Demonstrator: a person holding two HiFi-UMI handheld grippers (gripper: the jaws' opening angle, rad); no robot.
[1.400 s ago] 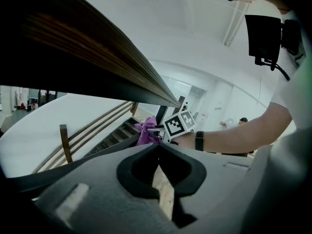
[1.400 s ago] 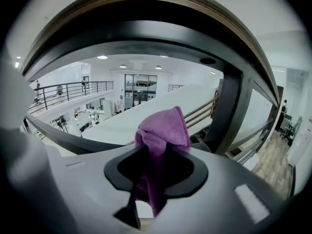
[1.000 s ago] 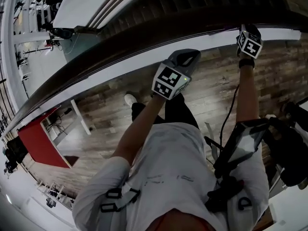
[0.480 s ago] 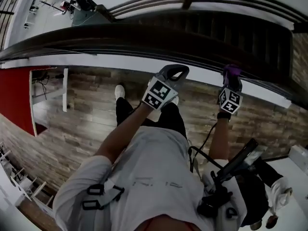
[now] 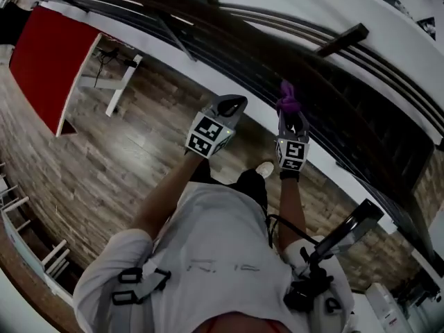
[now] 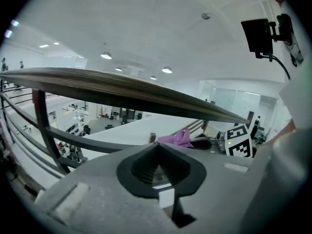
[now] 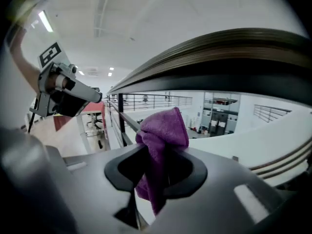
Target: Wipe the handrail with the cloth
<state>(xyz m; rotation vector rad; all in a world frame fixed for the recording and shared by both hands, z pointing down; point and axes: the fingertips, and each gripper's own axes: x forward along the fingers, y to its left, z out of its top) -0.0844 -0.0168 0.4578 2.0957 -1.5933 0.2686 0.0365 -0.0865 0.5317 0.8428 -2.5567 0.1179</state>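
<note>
Both arms stretch forward toward the dark curved wooden handrail. Right gripper is clamped on the bunched purple cloth, held just below the rail. Left gripper sits alongside, jaws together, nothing between them.

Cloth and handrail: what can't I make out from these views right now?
- Contact of cloth with handrail: right gripper view leaves depth unclear; head view too small and dark.
- Top of handrail: both gripper views look from below.
- Ends of handrail: cut off by head view's edges.
</note>
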